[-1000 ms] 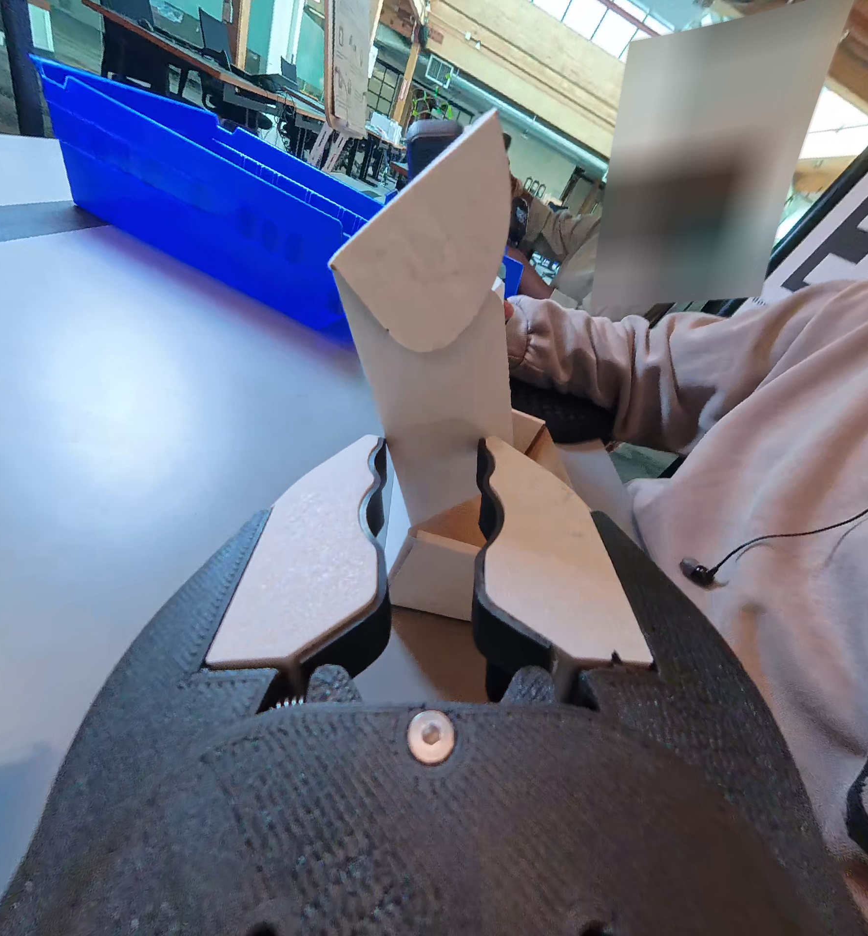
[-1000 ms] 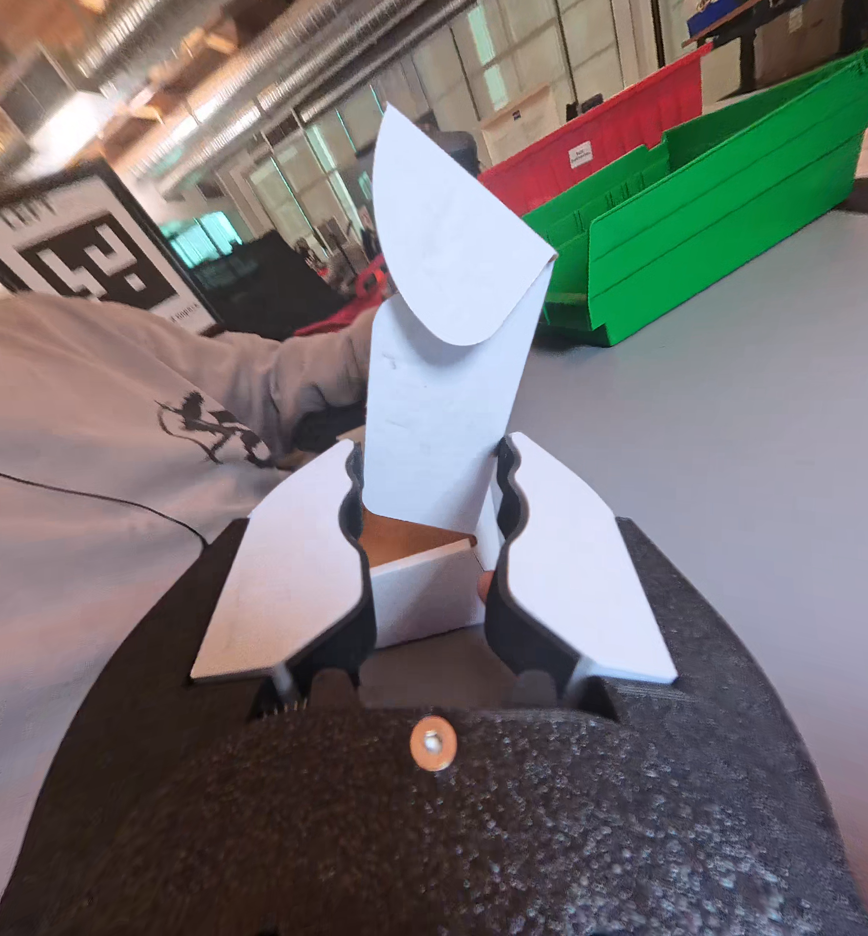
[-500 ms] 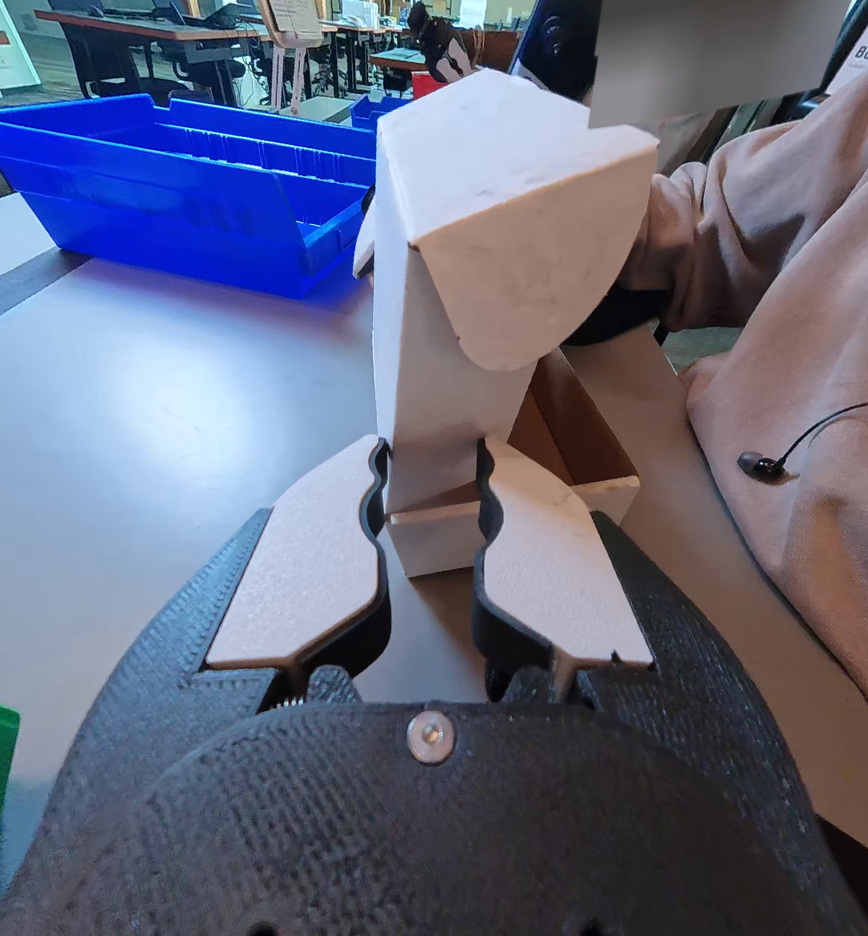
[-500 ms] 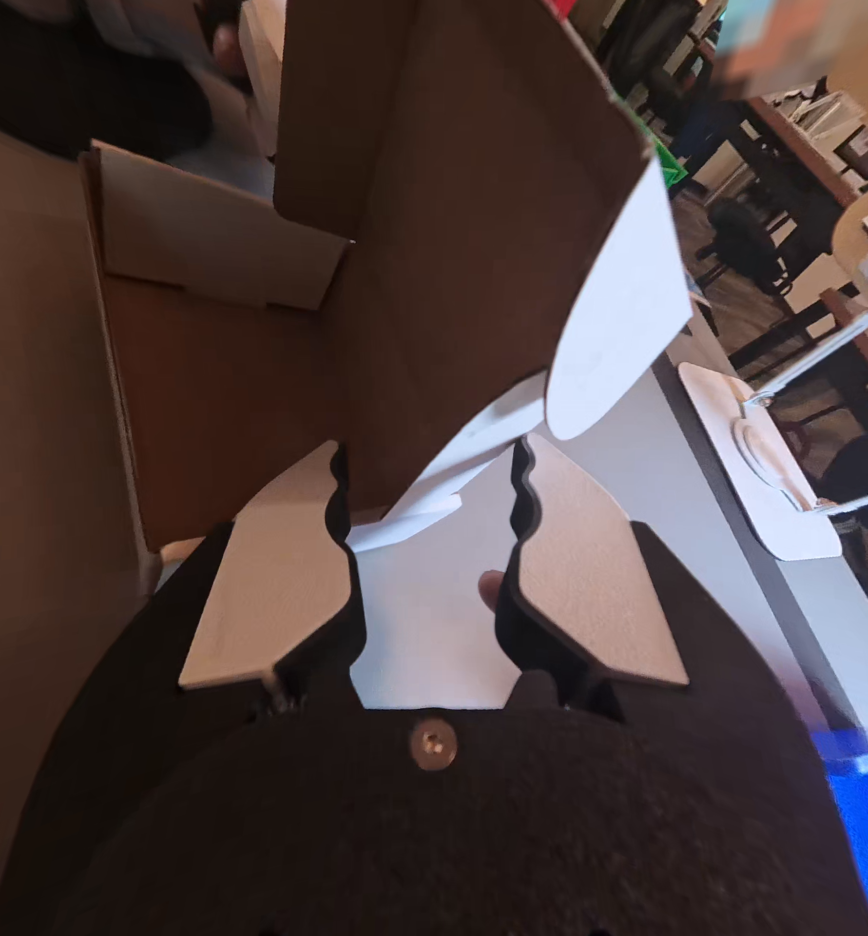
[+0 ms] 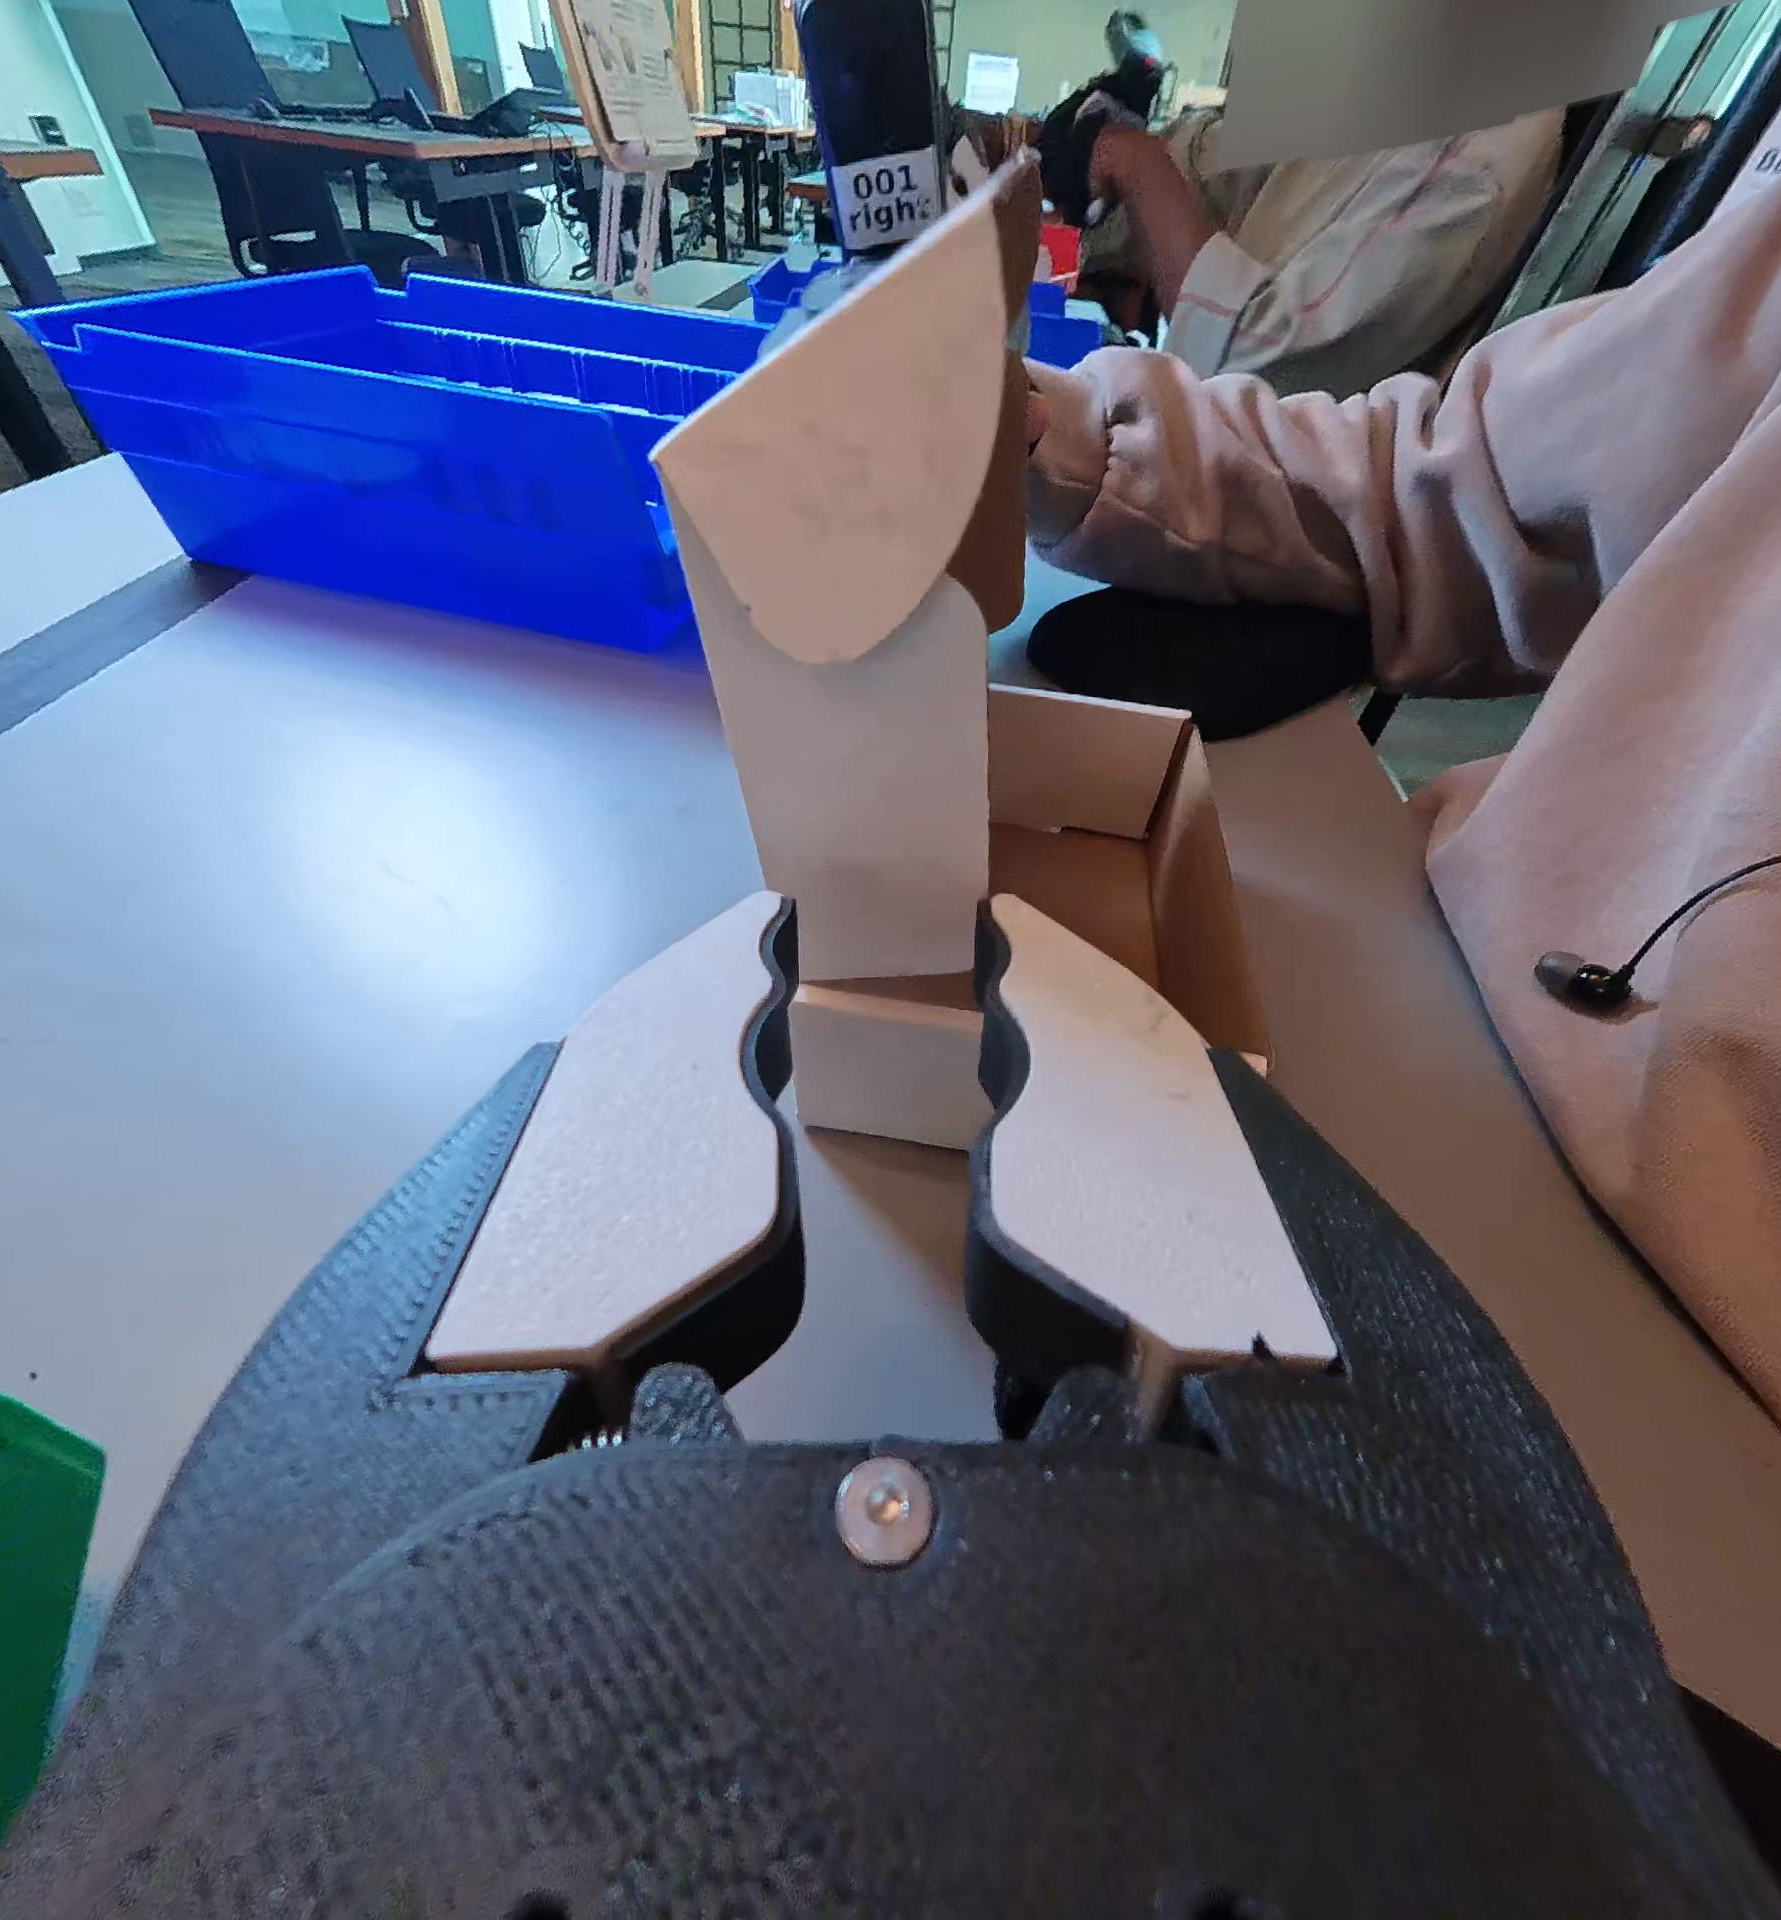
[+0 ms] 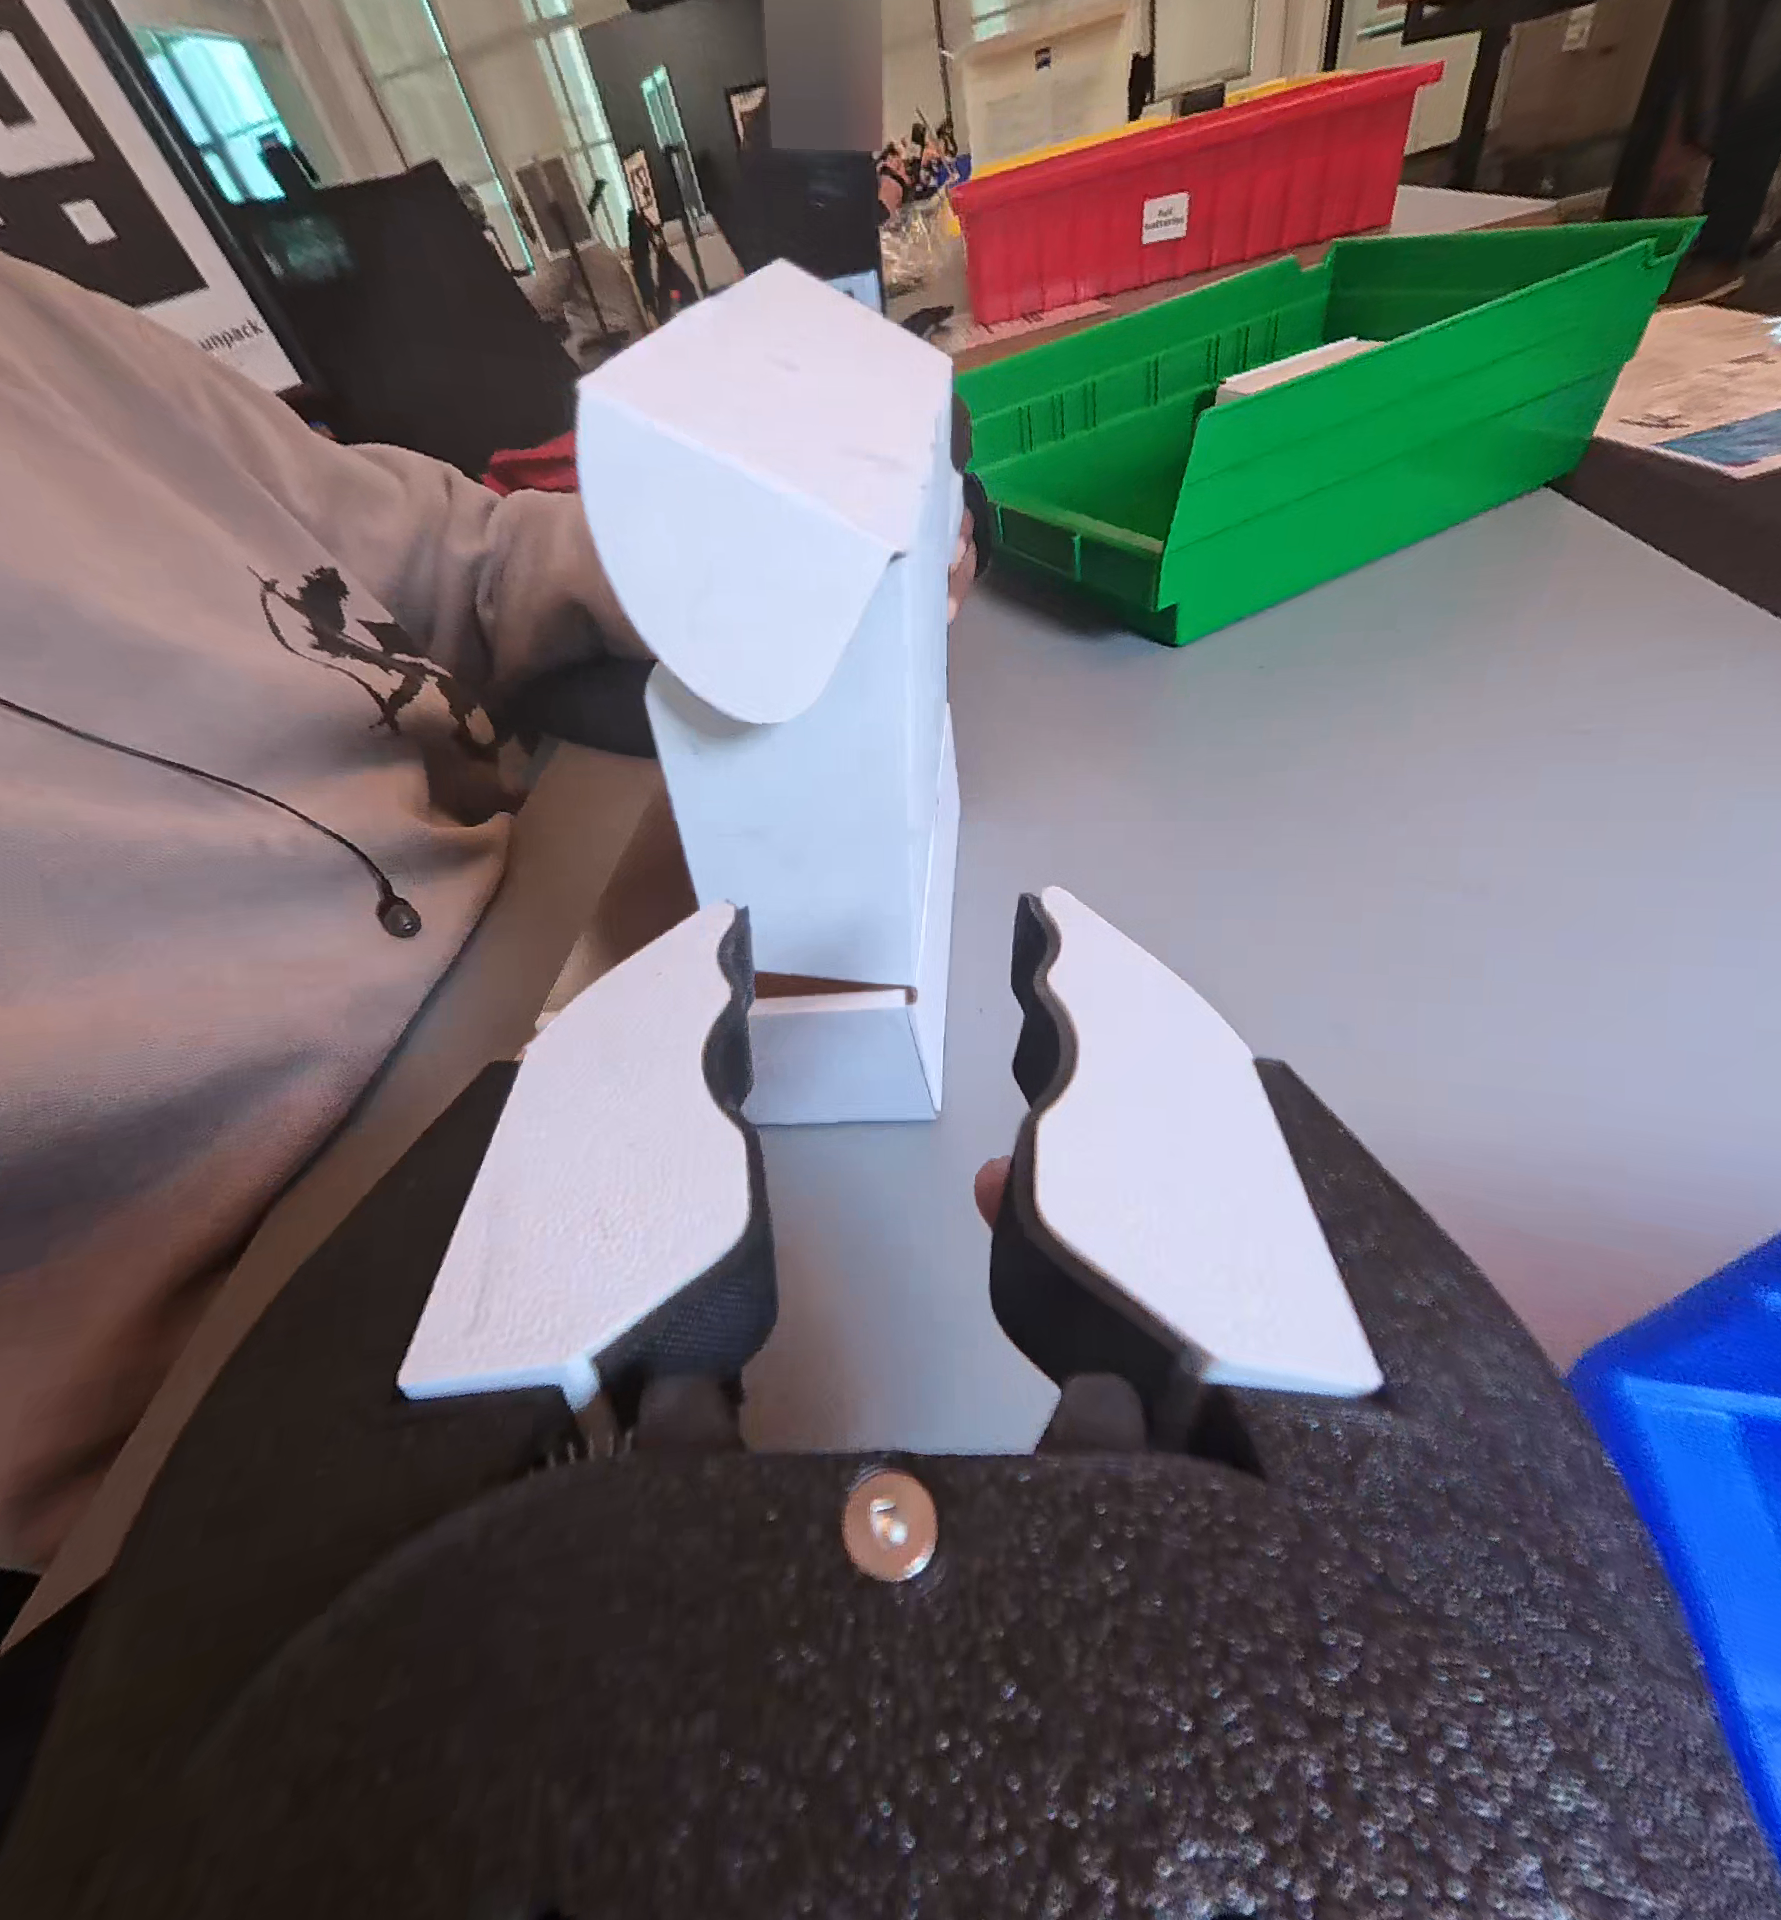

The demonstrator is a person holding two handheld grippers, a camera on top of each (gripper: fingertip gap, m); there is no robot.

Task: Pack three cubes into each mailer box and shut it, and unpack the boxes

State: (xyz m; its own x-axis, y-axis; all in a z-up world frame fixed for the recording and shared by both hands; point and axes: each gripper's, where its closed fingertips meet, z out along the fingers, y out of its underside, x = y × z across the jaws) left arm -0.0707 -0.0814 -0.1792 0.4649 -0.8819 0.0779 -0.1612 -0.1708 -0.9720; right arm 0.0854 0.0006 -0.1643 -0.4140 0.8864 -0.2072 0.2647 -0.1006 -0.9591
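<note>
Left wrist view: the left tool point(image 5: 884, 1023) is clenched on the near wall of a white cardboard mailer box point(image 5: 881, 1070) standing open on the grey table point(image 5: 273, 883), its lid flap upright, a blue plastic bin point(image 5: 366, 457) beyond.

Right wrist view: the right tool point(image 6: 878, 1003) is released, jaws apart beside the same box point(image 6: 813, 810); a green plastic bin point(image 6: 1312, 416) sits behind.

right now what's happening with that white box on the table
A person holds a gripper in each hand around a white mailer box on the grey table. The left gripper is shut on its end; the right gripper is open beside it. The lid stands up, so the box isn't shut.
</note>
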